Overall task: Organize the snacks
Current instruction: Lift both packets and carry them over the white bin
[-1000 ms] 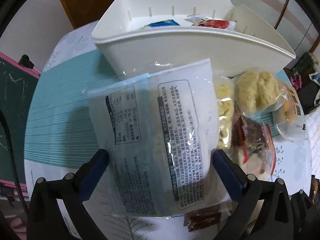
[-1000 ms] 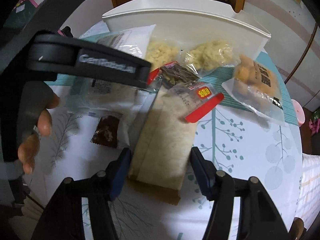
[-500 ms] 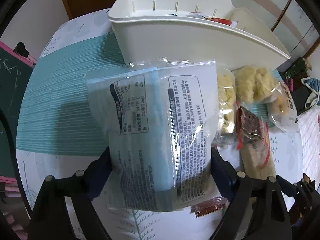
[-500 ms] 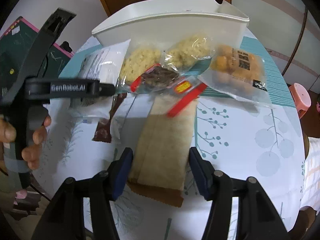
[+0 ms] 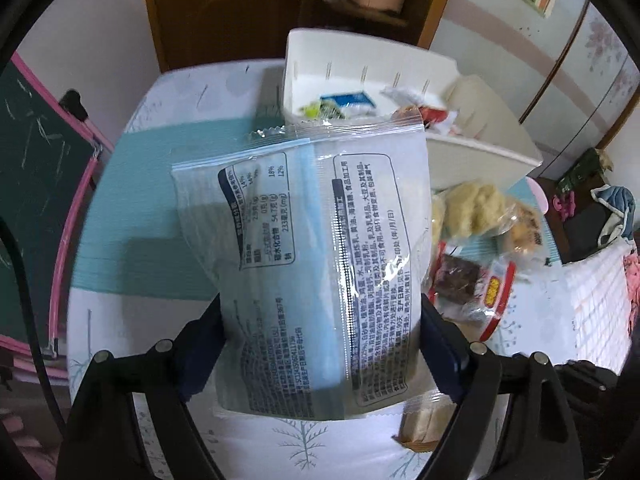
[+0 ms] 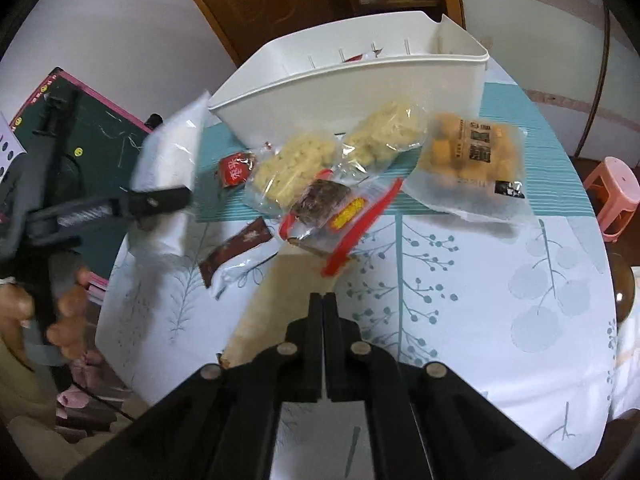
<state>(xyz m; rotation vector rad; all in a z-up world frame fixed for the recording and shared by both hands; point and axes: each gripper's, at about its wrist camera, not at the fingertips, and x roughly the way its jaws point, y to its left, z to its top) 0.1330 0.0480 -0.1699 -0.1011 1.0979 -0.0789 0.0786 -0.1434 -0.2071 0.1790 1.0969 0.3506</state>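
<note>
My left gripper [image 5: 320, 344] is shut on a large clear snack bag with printed text [image 5: 316, 248] and holds it above the table, in front of the white bin [image 5: 472, 152]. The bag also shows in the right wrist view [image 6: 172, 156], left of the bin [image 6: 348, 84]. My right gripper [image 6: 323, 300] is shut and empty above a flat beige packet [image 6: 276, 296]. Several snack bags lie before the bin: two pale puffed ones [image 6: 296, 168], an orange one [image 6: 472, 156] and a red-edged one [image 6: 340, 208].
The bin holds a few small packets [image 5: 344, 104]. A dark brown sachet [image 6: 236, 248] and a red sachet [image 6: 236, 168] lie on the table. A green chalkboard [image 6: 96, 140] stands left of the table. A pink stool [image 6: 616, 192] stands at the right.
My left gripper has closed on the clear bag and lifted it off the table toward the bin. My right gripper has shut and pulled up and back from the beige packet.
</note>
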